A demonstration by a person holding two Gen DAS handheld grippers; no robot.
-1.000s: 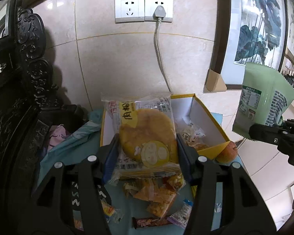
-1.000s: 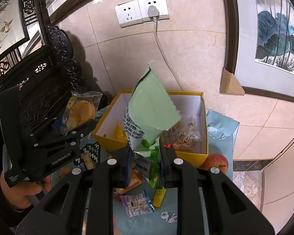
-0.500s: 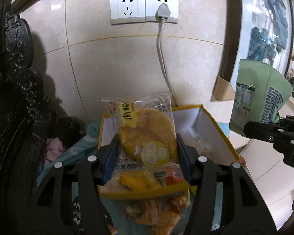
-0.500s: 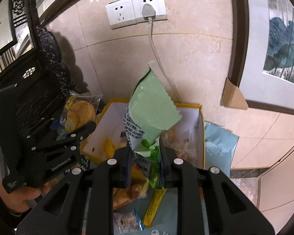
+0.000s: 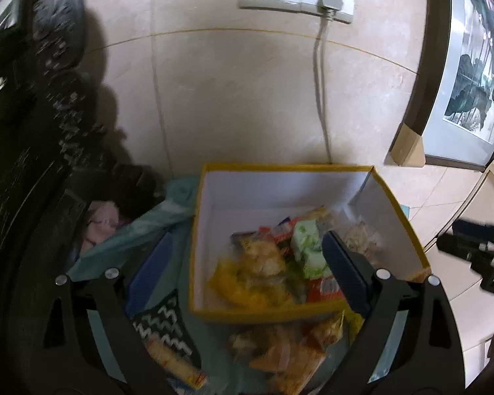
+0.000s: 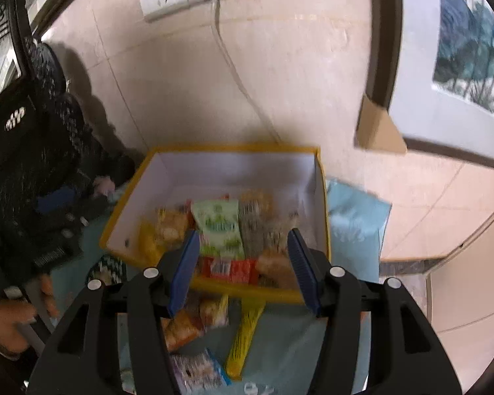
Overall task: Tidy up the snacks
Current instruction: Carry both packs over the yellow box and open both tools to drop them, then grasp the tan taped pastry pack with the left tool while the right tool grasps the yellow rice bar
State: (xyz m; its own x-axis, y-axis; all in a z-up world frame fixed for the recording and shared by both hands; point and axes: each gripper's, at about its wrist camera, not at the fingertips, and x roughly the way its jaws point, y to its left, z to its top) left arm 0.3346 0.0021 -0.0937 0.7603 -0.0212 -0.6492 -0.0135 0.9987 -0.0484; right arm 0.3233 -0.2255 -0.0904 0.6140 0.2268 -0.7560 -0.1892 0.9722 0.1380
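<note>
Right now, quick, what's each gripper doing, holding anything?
Left gripper: jaws opening, holding nothing, above the yellow box.
Right gripper: jaws opening, holding nothing; the green packet lies in the box.

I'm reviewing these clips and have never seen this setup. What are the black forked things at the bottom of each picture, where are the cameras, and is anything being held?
There is no robot: a person carries a hand-held two-finger claw in each hand, with a wide-angle camera on each looking along its fingers. One picture comes from the left claw, the other from the right claw. The blue strips are the finger pads. Both look down into a yellow-rimmed box against the wall, already holding snack packets, among them a green packet. More snacks lie loose on the blue cloth before the box, such as a yellow stick packet. Both claws' jaws are opening, with nothing gripped between them. The pictures are blurred.
</note>
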